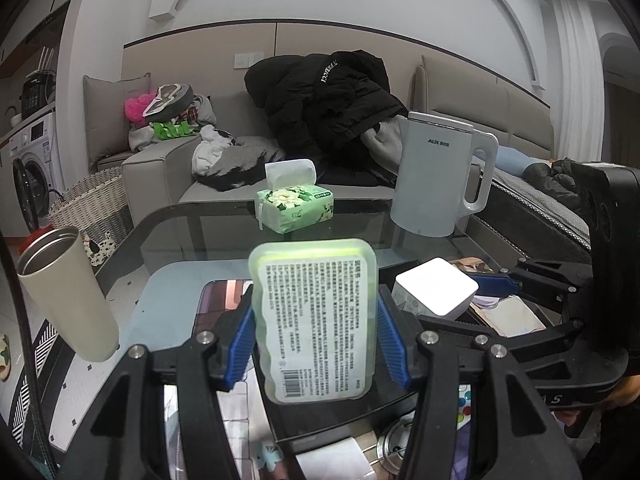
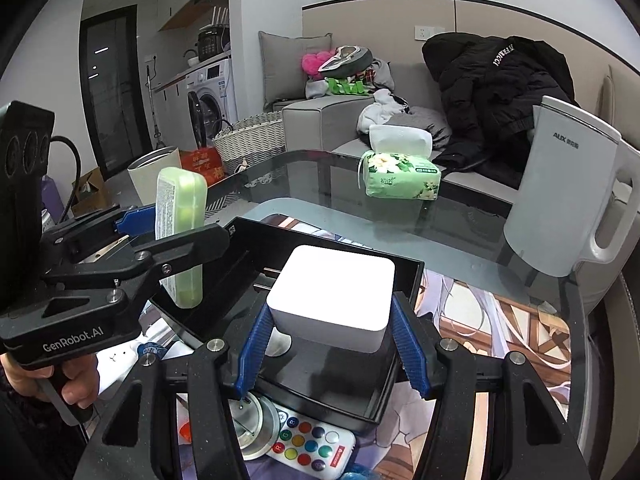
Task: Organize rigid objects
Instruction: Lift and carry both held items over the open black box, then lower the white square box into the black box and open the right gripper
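Item 1: left hand-held gripper (image 1: 316,336) clamped on green case (image 1: 316,320); item 2: right hand-held gripper (image 2: 332,340) clamped on white box (image 2: 332,292), both held over black tray (image 2: 404,276) on the counter (image 2: 480,236). Risk: 2 loads converging on 1 tray may collide, or a careless release could tip the tall case.

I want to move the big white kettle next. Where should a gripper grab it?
Probably the kettle is best taken by its loop handle, coming from the handle side, which faces right in the right wrist view. The body looks too broad and smooth for the jaws; the upright handle is a narrow bar they could close across.
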Tool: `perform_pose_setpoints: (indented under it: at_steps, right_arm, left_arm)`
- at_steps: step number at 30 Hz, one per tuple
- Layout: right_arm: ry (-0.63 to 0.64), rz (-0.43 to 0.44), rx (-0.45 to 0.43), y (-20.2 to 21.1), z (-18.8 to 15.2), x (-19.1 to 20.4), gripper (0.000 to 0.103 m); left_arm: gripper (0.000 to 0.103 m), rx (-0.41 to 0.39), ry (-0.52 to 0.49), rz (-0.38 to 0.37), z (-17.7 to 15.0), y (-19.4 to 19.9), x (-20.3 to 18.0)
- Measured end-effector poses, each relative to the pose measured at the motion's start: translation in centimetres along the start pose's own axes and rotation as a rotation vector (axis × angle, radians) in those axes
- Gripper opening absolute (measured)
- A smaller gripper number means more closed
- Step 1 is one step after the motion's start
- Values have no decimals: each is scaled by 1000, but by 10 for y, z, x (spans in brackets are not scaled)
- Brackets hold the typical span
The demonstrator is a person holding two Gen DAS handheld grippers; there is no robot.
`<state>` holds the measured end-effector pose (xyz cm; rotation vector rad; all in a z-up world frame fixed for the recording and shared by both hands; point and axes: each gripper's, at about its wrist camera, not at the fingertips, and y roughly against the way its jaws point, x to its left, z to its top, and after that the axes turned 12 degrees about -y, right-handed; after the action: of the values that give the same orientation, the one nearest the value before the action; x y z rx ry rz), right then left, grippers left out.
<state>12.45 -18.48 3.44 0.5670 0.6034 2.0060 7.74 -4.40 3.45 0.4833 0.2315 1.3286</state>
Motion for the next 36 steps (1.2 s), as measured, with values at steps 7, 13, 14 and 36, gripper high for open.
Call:
perform_pose_setpoints:
  at_steps: [7,13,14,36]
  right_arm:
    - [15,-16,27,-11,3,4,59]
    - [34,-37,65,-19,0,6,59]
    - [34,-42,72,-21,-1,5,59]
    - [66,-13,26,-2,-12,4,72]
  left_arm:
    - [54,29,14,0,-1,-10,5]
    - [54,66,-7,-20,-6,-16,2]
    - [54,72,-13,-23,-7,-17,2]
    - [55,129,-31,-57,-20,-29,-4]
